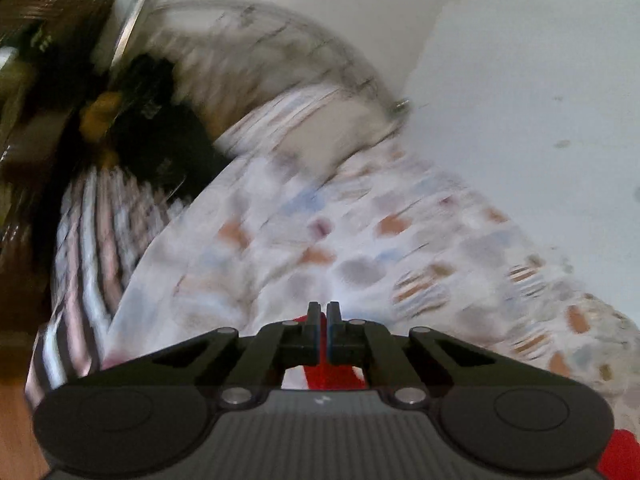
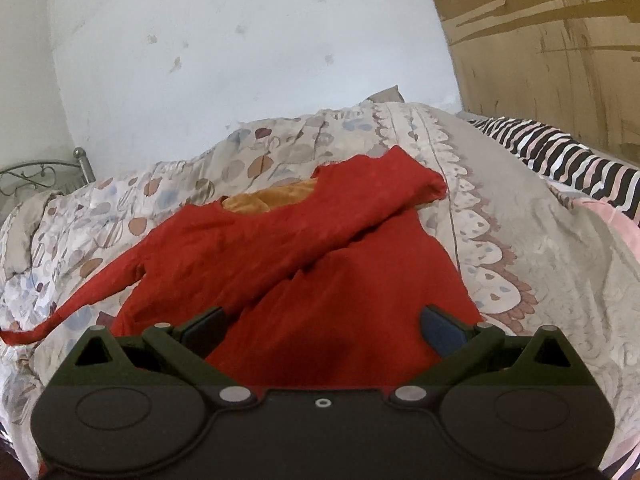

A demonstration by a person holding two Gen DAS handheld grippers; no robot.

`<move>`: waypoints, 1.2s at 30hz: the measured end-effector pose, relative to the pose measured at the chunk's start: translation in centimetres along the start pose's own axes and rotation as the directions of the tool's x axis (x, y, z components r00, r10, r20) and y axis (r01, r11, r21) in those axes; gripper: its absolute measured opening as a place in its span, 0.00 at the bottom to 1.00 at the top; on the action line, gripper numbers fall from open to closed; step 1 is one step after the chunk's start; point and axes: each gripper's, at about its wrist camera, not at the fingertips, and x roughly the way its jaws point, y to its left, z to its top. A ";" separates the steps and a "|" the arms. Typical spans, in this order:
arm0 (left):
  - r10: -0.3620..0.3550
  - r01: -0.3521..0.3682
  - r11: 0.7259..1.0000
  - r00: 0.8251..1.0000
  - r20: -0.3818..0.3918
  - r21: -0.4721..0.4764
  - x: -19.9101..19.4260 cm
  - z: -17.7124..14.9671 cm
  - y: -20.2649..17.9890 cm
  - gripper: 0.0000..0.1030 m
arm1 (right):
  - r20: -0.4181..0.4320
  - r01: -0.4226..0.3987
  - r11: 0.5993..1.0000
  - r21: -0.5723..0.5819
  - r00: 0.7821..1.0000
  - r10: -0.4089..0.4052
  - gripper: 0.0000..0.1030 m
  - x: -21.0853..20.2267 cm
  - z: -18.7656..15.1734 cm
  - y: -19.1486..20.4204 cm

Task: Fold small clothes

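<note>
Because the red garment (image 2: pixel 304 264) is light and limp, my left claw (image 1: pixel 322 312) is clenched on its edge while my right claw (image 2: pixel 324 322) hangs released above the hem.

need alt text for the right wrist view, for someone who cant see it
A red garment lies spread on a patterned bedspread, one sleeve folded across its front and an orange lining showing at the neck. The right hand-held gripper hovers open at its near edge. A pale wall and a striped pillow sit behind.
</note>
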 end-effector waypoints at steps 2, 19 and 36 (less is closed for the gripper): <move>-0.080 0.078 0.996 0.996 0.046 0.051 -1.2 1.3 -2.1 0.00 | 0.004 -0.003 1.000 0.018 1.000 0.003 1.00 -0.2 0.1 -0.2; -0.823 0.825 0.435 0.527 -0.211 0.361 -18.1 -4.5 -25.2 0.00 | 0.043 0.168 0.985 0.048 0.985 -0.170 1.00 -1.4 0.9 -2.1; -0.724 0.955 0.295 0.253 -0.642 0.043 -16.6 -17.6 -27.0 0.36 | 0.016 0.341 0.933 0.114 0.939 -0.345 0.99 -2.7 -0.4 -6.9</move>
